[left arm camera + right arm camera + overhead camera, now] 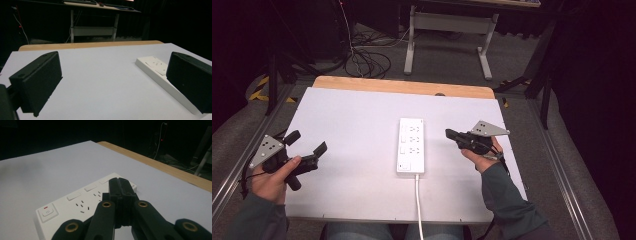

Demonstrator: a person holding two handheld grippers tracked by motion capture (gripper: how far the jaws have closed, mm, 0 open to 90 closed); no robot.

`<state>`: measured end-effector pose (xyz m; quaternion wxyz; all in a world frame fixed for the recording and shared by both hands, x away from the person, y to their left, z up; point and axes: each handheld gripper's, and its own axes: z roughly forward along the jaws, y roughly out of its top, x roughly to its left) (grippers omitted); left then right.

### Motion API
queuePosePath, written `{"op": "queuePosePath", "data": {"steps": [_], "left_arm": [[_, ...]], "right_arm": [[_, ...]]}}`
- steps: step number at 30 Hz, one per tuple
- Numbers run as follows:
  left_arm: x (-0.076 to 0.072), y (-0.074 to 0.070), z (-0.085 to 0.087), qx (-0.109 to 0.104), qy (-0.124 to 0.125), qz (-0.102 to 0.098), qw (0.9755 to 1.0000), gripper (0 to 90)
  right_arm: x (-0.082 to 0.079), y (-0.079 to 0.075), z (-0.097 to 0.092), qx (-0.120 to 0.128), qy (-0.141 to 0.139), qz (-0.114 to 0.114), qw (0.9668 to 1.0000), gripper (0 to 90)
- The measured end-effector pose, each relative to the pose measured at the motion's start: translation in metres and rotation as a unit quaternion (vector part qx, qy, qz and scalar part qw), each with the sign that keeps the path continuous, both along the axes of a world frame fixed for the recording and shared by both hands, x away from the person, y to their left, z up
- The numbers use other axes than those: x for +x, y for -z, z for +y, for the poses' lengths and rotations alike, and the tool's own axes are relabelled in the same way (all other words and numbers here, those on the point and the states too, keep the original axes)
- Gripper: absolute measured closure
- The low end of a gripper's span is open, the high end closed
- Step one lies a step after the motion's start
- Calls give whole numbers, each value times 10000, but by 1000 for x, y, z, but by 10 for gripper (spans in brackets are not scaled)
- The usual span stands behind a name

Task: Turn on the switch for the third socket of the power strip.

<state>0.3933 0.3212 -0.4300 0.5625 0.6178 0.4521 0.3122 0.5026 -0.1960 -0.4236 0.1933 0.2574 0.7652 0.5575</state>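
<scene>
While right gripper [449,134] nears power strip [411,145], white mat [352,130] underlies.

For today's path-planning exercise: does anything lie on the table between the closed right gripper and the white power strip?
Nothing visible does. The right gripper, jaws shut, hovers just right of the power strip, with bare white table between them.

Left gripper [110,85] jaws wide apart over white table [105,75]; power strip [160,72] beside right jaw.

Overhead and both low tongs cameras share the power strip [411,145].
</scene>
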Motion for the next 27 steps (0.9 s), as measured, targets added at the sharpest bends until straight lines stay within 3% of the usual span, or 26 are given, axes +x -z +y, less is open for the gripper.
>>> {"op": "queuePosePath", "data": {"steps": [16,27], "left_arm": [[1,0,-1,4,12,9,10000,6],[1,0,-1,-4,6,17,10000,6]], "right_arm": [[-21,-4,-24,339,8,-154,9993,900],[-25,-3,-27,486,-94,-268,9984,883]]}}
